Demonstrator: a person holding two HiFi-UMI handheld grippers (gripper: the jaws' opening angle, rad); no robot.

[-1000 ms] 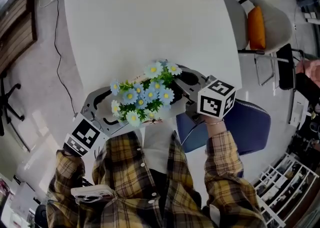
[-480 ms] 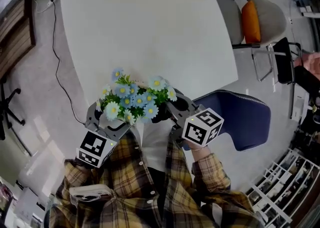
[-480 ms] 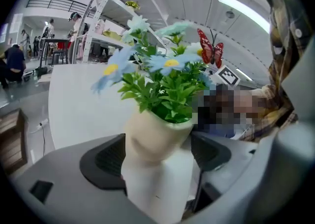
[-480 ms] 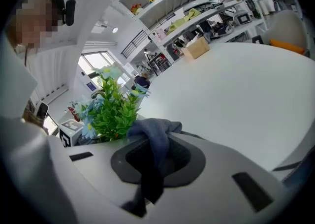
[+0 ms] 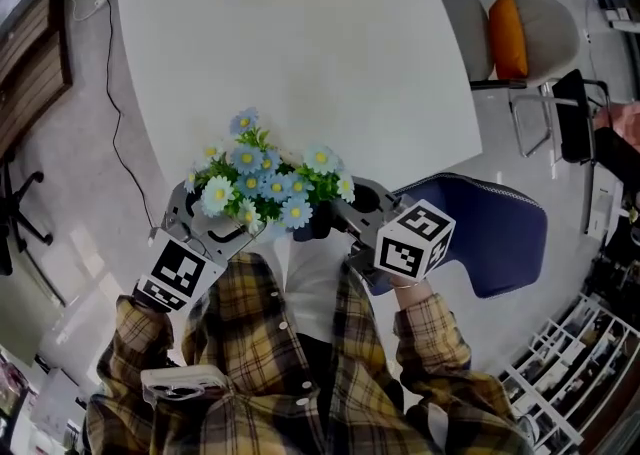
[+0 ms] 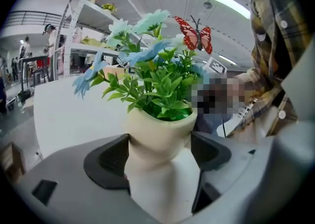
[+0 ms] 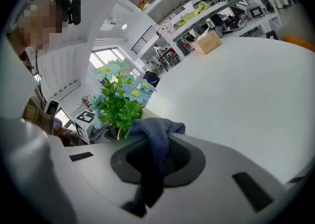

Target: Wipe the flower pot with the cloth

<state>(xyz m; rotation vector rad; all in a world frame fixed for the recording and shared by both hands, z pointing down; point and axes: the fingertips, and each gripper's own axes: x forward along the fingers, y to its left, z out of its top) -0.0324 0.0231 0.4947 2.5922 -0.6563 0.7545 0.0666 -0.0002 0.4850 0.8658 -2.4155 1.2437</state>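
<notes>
My left gripper (image 6: 160, 161) is shut on the cream flower pot (image 6: 160, 149), held up near my chest off the table. Green leaves and pale blue daisies (image 5: 262, 183) fill it, with a red butterfly pick (image 6: 193, 33) on top. My right gripper (image 7: 155, 156) is shut on a dark blue cloth (image 7: 155, 144), which bunches over the jaws and hangs down between them. The cloth sits right beside the pot (image 7: 119, 132); in the head view the right gripper (image 5: 335, 218) meets the flowers from the right and the left gripper (image 5: 215, 233) holds from the left.
The white table (image 5: 300, 53) stretches ahead with a cardboard box (image 7: 207, 42) at its far end. A blue chair (image 5: 490, 243) stands to my right, another chair with an orange cushion (image 5: 508, 38) farther back. A cable (image 5: 112, 93) trails on the floor at left.
The pot and both grippers have shifted left and slightly toward the table edge. The right gripper with the cloth has closed in against the pot's right side.
</notes>
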